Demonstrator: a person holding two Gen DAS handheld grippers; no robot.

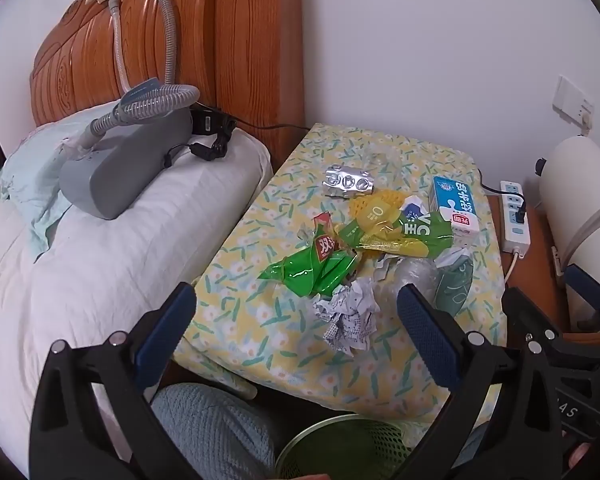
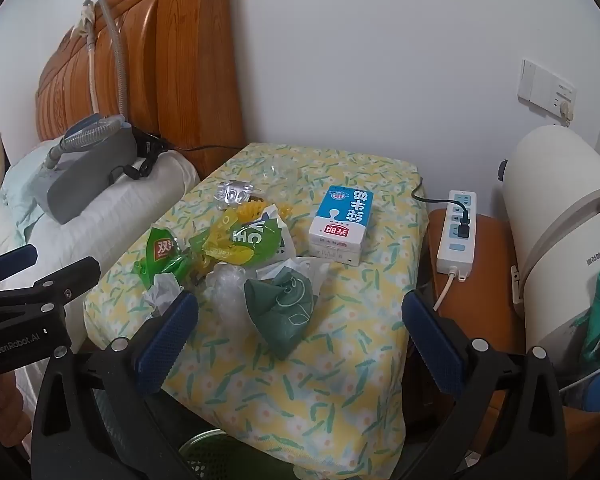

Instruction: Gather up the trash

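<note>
Both tongs spread wide, empty: left tongs [image 1: 296,322] above the crumpled white paper [image 1: 348,320], right tongs [image 2: 300,330] near the dark-green pouch [image 2: 286,310]. Litter mid-tabletop [image 2: 340,380], front edge bare; blue-white milk carton [image 2: 340,222] farther back.

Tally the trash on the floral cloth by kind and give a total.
Green snack wrappers: 2 — red-label wrapper, VC wrapper
Crumpled paper: 1
Blister pack: 1
Milk carton: 1
Dark green bag: 1
Clear plastic wad: 1
Yellow mesh: 1
Total: 8
</note>
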